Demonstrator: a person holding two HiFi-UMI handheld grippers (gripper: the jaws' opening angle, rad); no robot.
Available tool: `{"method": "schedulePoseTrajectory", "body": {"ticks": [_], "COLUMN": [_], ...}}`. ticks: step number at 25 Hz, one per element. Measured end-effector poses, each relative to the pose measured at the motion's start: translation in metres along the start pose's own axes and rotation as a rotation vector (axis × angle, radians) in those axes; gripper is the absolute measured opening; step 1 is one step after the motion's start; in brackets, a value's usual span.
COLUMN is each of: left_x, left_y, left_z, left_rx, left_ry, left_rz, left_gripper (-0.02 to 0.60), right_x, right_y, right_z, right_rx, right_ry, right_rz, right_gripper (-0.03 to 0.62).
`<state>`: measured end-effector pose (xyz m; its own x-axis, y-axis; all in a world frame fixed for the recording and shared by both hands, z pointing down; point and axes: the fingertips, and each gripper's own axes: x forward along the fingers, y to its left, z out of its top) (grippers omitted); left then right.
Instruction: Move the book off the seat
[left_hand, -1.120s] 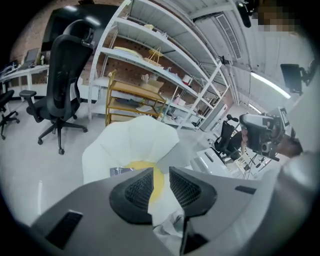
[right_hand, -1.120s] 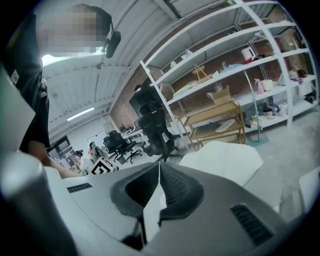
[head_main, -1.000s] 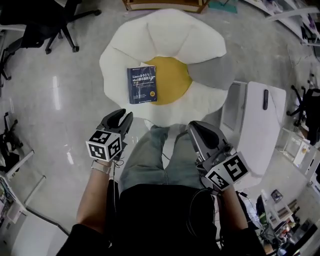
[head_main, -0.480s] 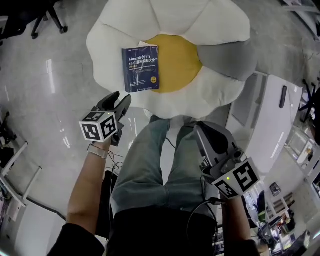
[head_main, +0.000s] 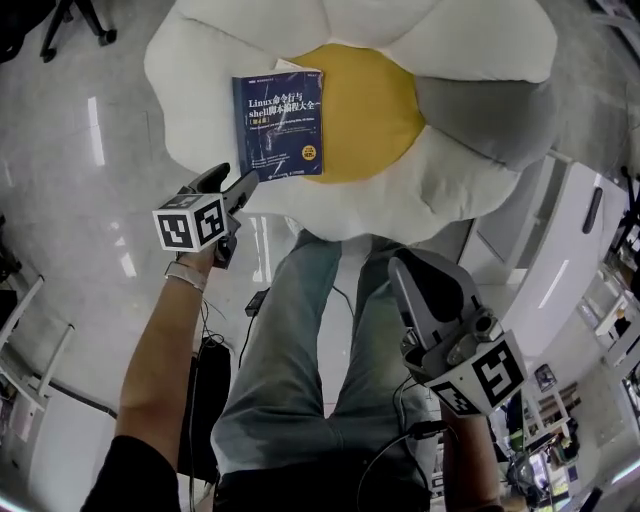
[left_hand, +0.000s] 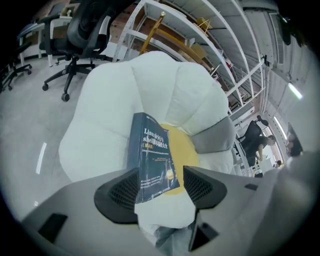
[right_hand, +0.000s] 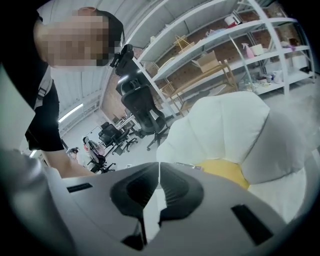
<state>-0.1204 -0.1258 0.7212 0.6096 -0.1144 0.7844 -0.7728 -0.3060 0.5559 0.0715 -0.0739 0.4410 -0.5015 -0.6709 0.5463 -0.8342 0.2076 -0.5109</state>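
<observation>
Lying on the flower-shaped seat (head_main: 190, 90), a book (head_main: 278, 125)

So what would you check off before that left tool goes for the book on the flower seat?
1. The book lies flat on the seat, with nothing on top: ok.
2. The left tool is aimed at the book's near edge: ok.
3. Its jaws are opening, with the book's edge showing between them, untouched: ok.
4. The right tool is held back, jaws together, empty: ok.
5. Grip on the book: not ok, none yet.
6. Spot to put the book down: cannot tell.
</observation>
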Motion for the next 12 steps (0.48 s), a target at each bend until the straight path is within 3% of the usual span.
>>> {"method": "schedulePoseTrajectory", "body": {"ticks": [3,6,9,12], "left_x": [0.020,0.038,0.054,0.067], "left_y": [0.020,0.044,0.060,0.066], "left_z": [-0.008,-0.014,-0.017,-0.021], "left_rx": [0.020,-0.007,-0.041,-0.023], "left_ry": [0.032,0.037,0.032,0.038], "left_rz": [0.026,0.050,0.038,0.012], "left_gripper": [0.262,0.262,0.262,0.262], "right_x": [0.012,0.024,0.033,0.039], "right_y": [-0.003,-0.007,-0.010,-0.009], "right_z": [0.001,-0.005,-0.007,-0.007], "right_rx": [0.024,0.041,0.054,0.083], "right_ry": [-0.011,-0.020,-0.033,-0.046], "right_rz": [0.014,0.026,0.033,0.050], "right_gripper": [0.015,0.015,0.015,0.015]}}
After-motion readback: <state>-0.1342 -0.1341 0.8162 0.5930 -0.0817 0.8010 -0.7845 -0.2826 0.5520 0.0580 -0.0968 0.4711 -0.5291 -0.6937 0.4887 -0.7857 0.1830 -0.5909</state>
